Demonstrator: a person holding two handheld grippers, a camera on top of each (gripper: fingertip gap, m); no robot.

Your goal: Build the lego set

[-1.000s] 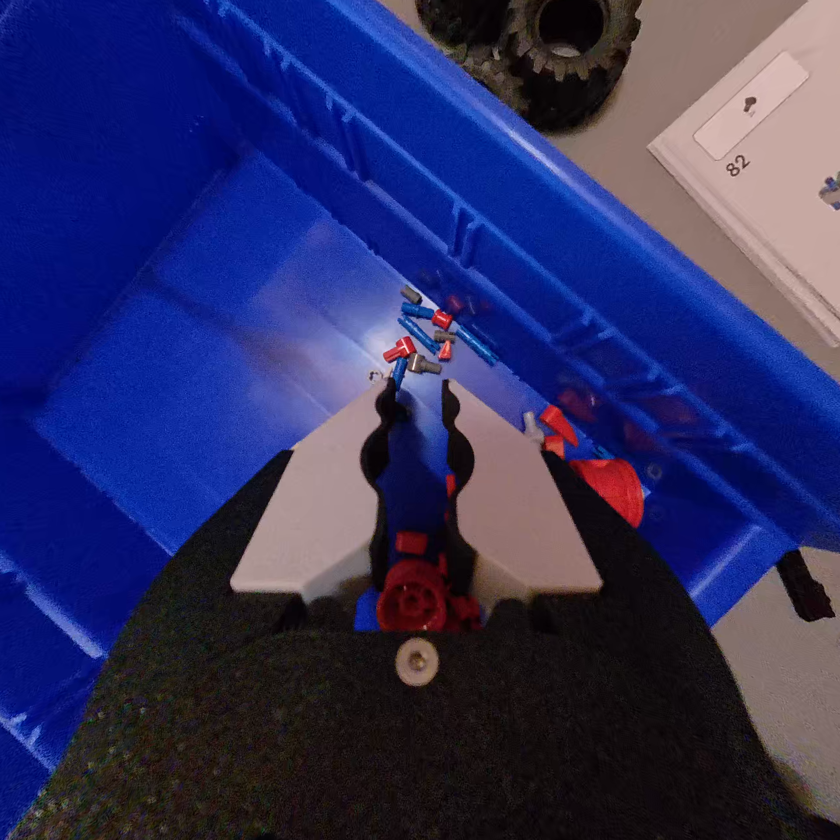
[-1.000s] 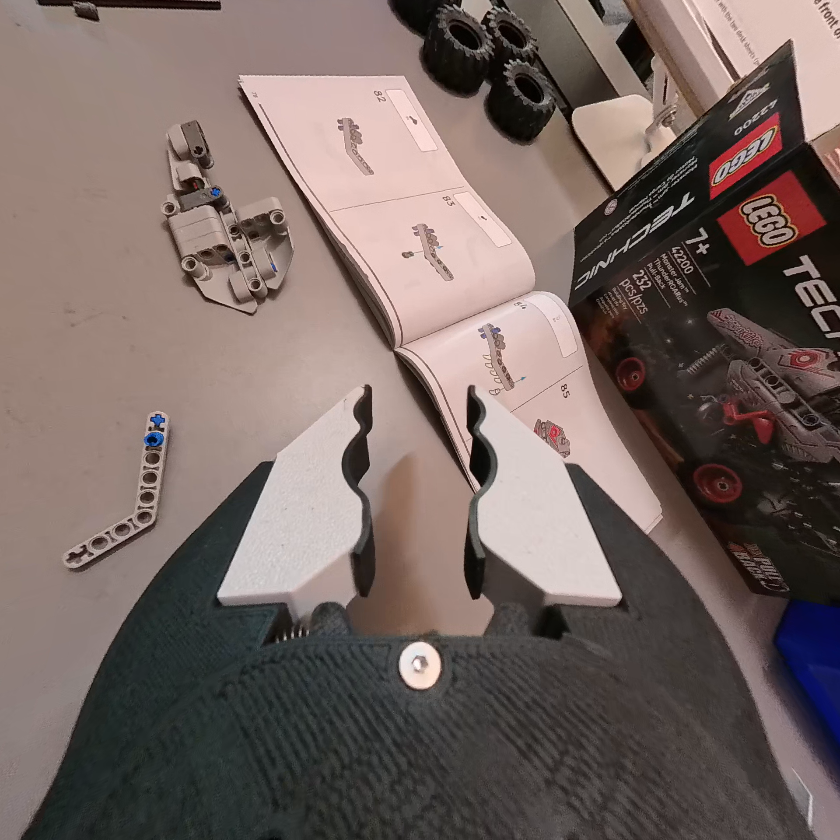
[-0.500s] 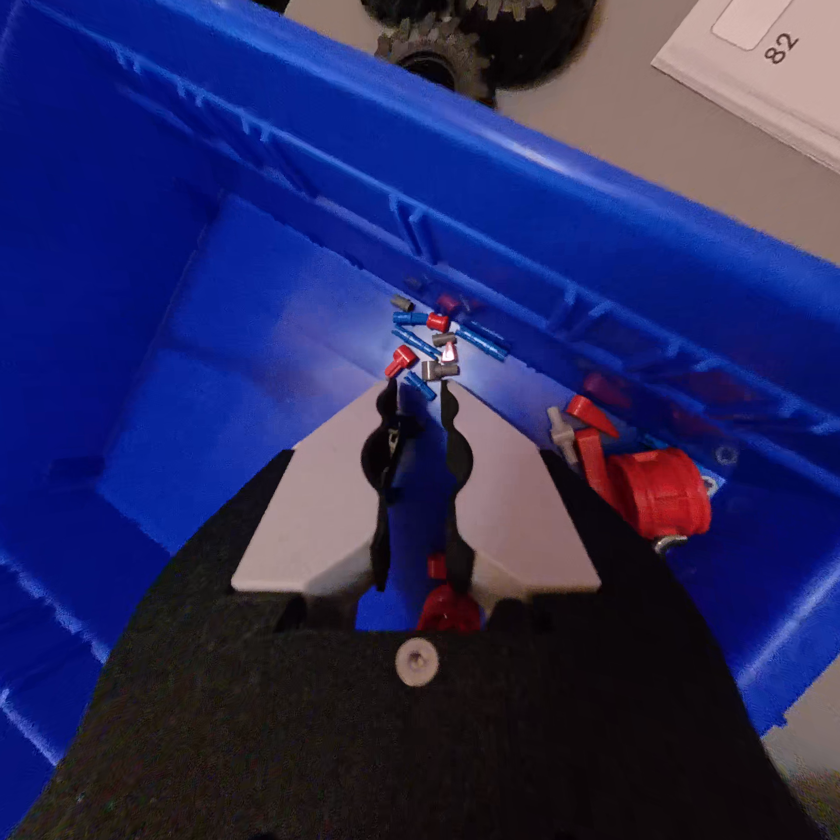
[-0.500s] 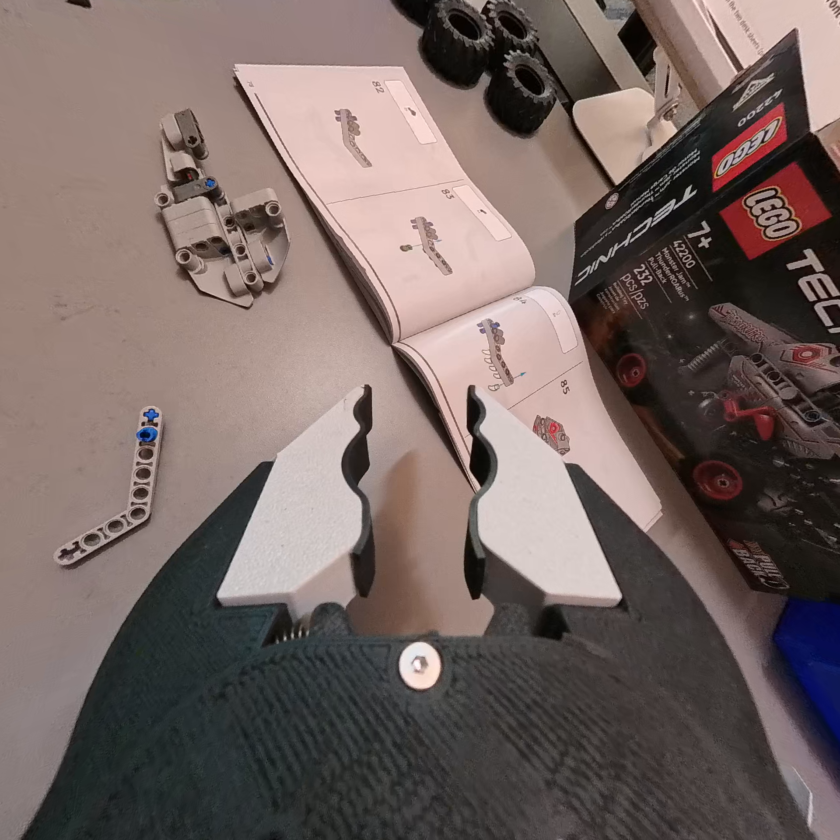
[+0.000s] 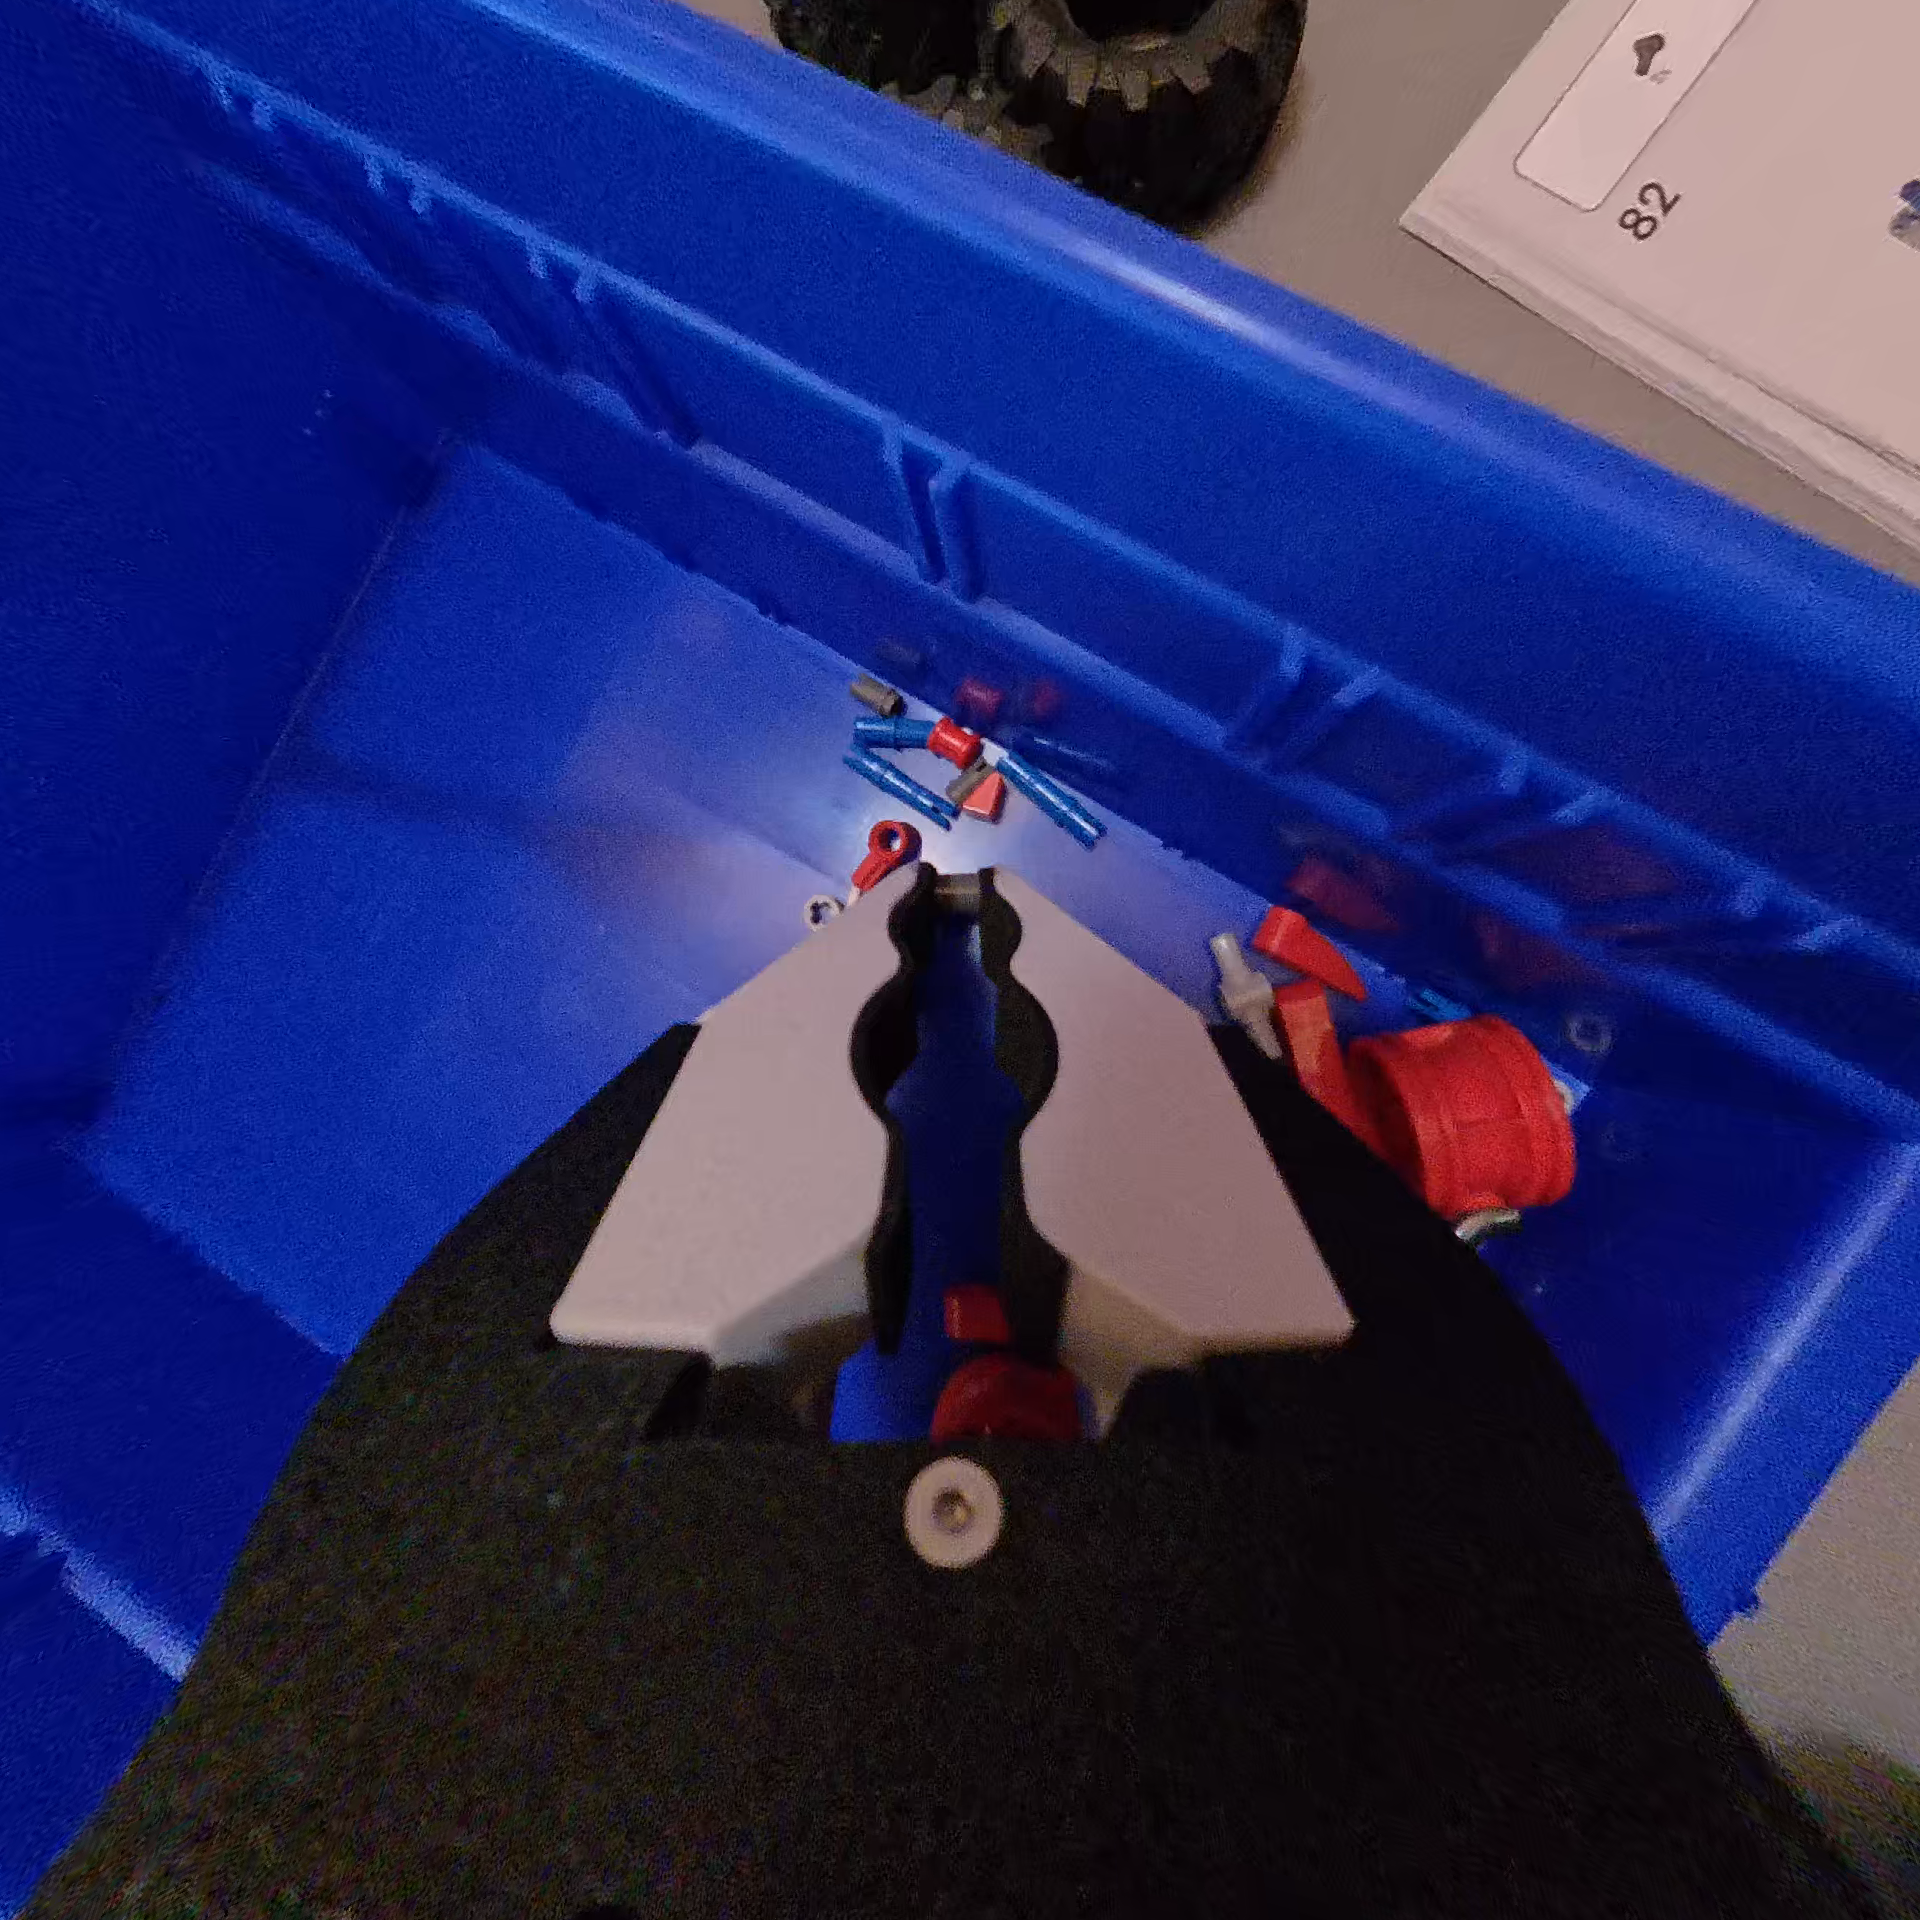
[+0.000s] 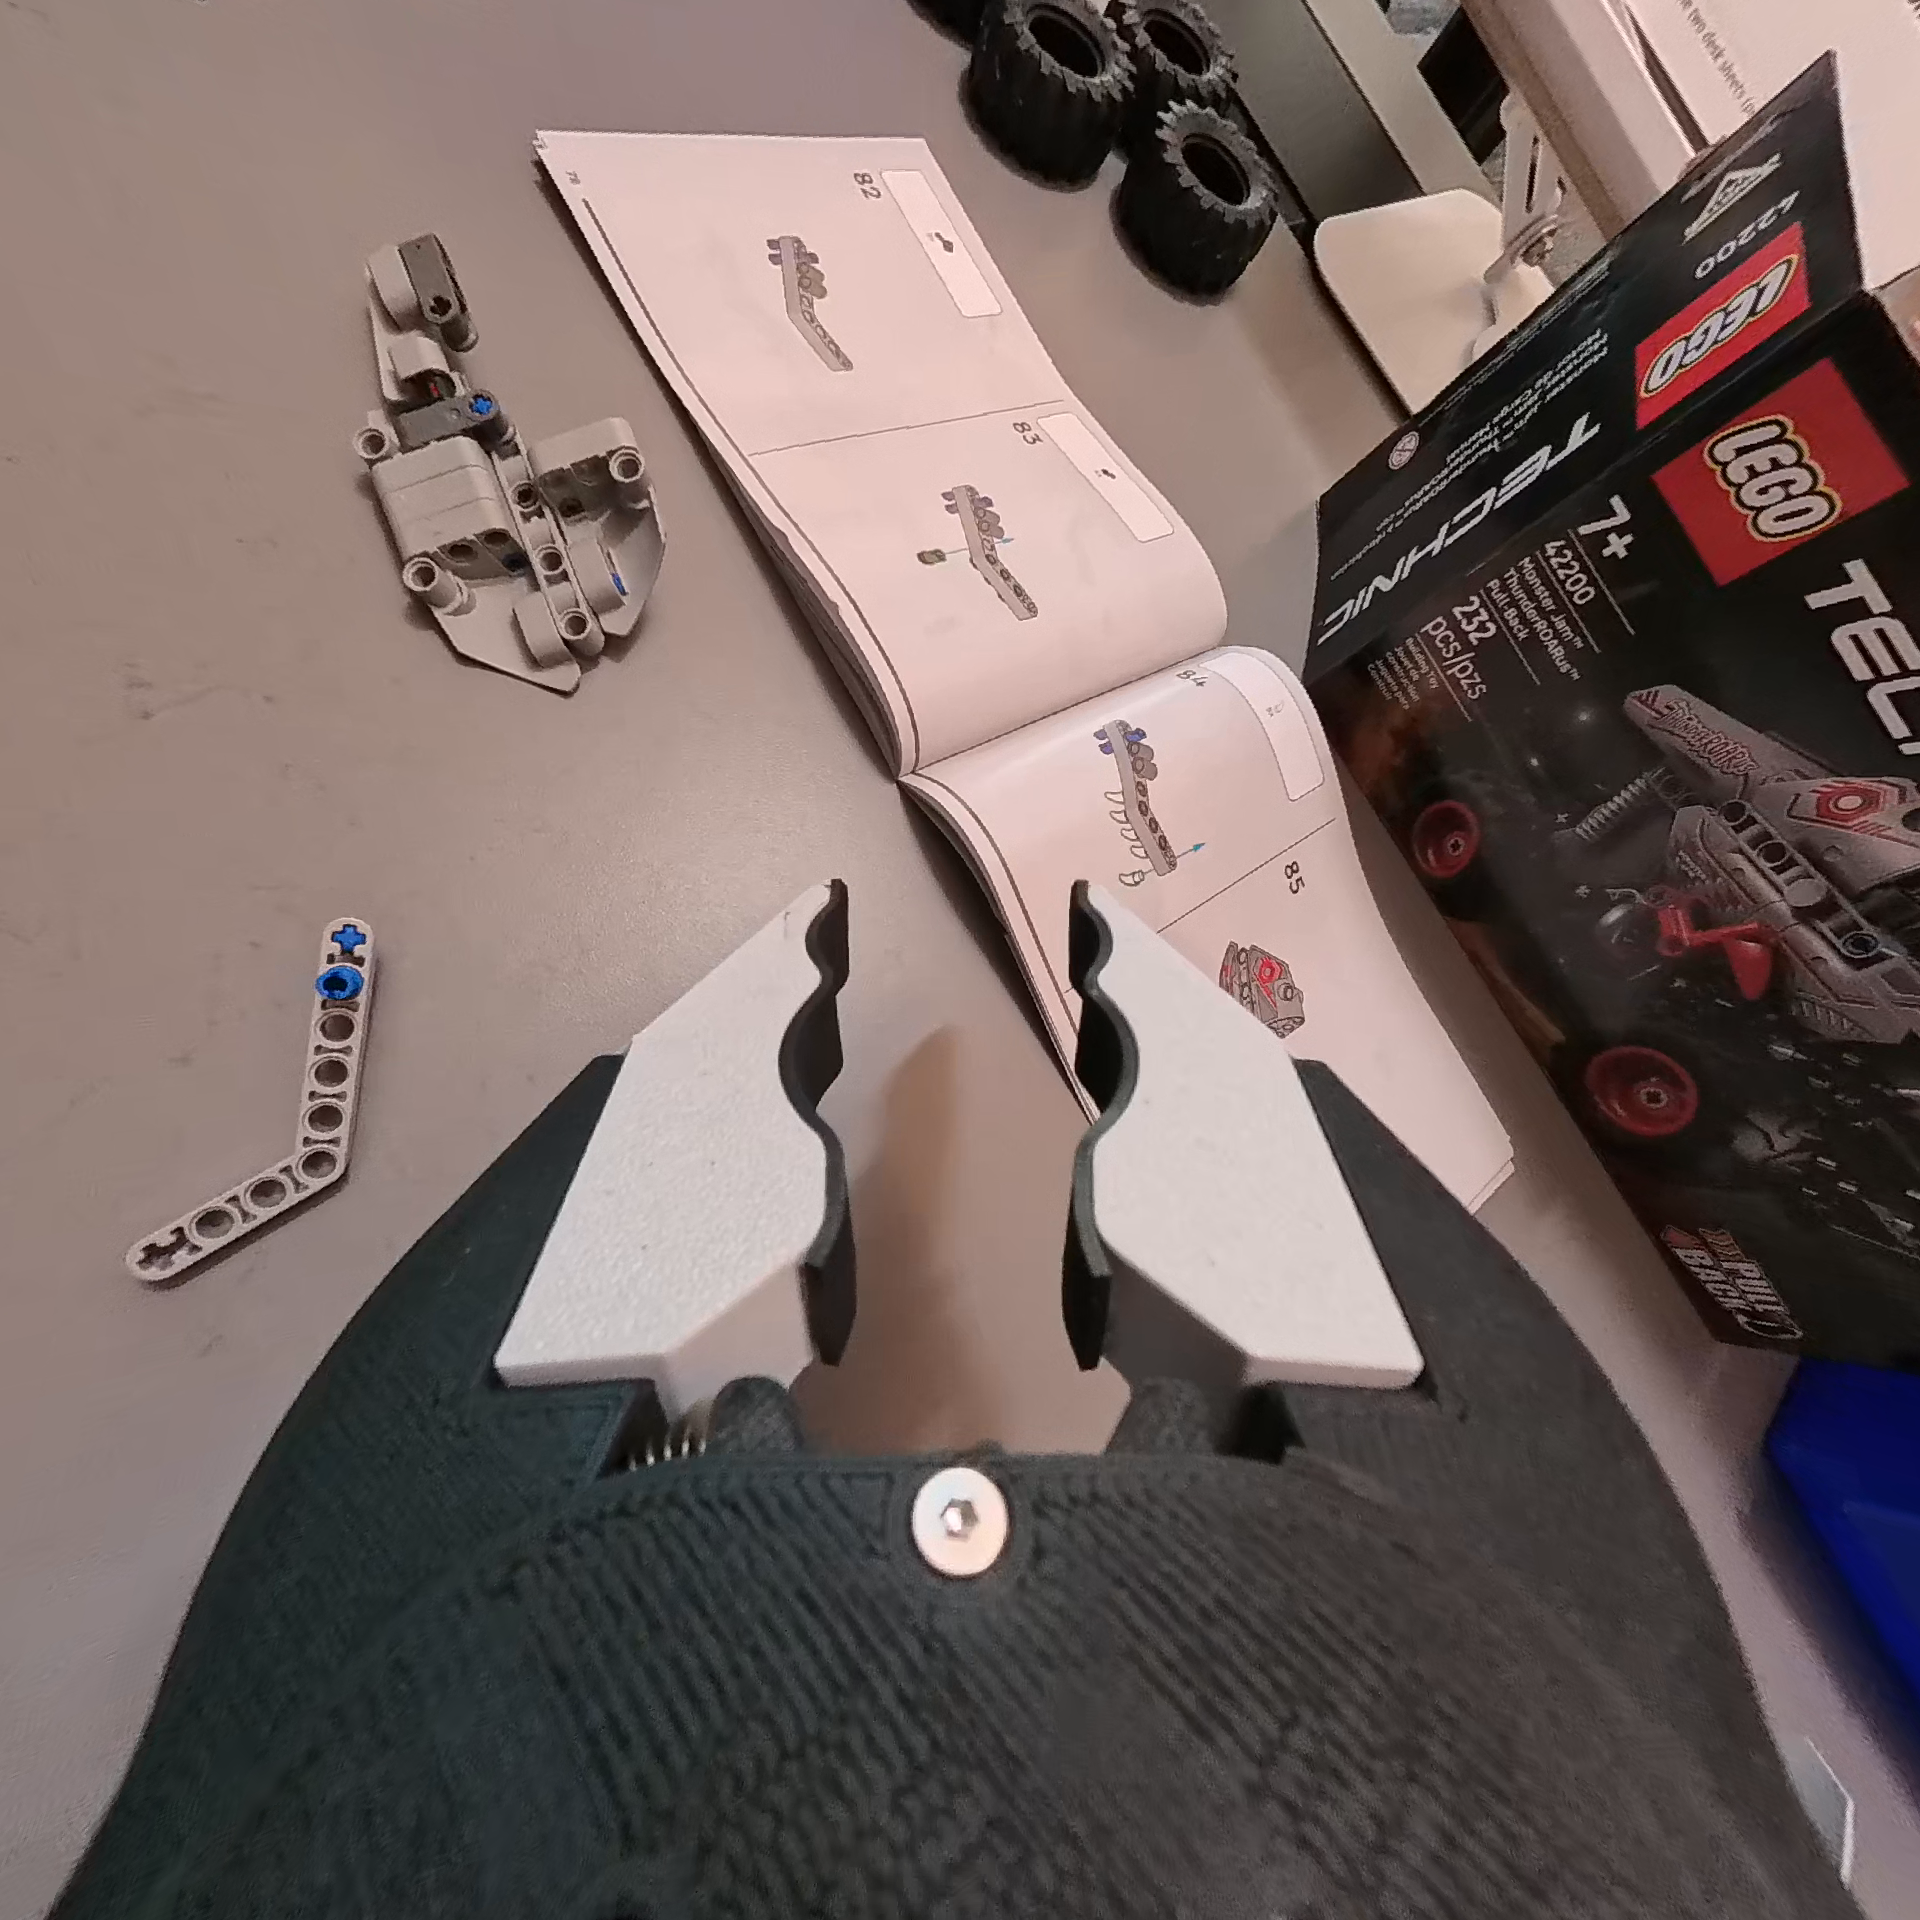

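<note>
My left gripper (image 5: 956, 888) is down inside the blue bin (image 5: 1143, 416), shut on a small grey pin (image 5: 958, 894) at its fingertips. Just beyond lie several small blue, red and grey pieces (image 5: 956, 769) against the bin wall, and a small red connector (image 5: 883, 847) lies by the left fingertip. My right gripper (image 6: 956, 904) is open and empty, held above the table. A bent grey beam (image 6: 281, 1091) with blue pins at one end lies to its left. A grey sub-assembly (image 6: 499, 499) lies farther back.
The open instruction booklet (image 6: 883, 416) lies ahead of the right gripper, with the set's box (image 6: 1662, 727) on the right and black tyres (image 6: 1122, 135) behind. A big red round part (image 5: 1455, 1112) and red pieces lie in the bin's right corner. The bin's corner (image 6: 1849, 1455) shows at right.
My left gripper moved forward over the bin floor and its fingertips closed on the grey pin that lay just ahead. The right gripper shifted only slightly and stays open.
</note>
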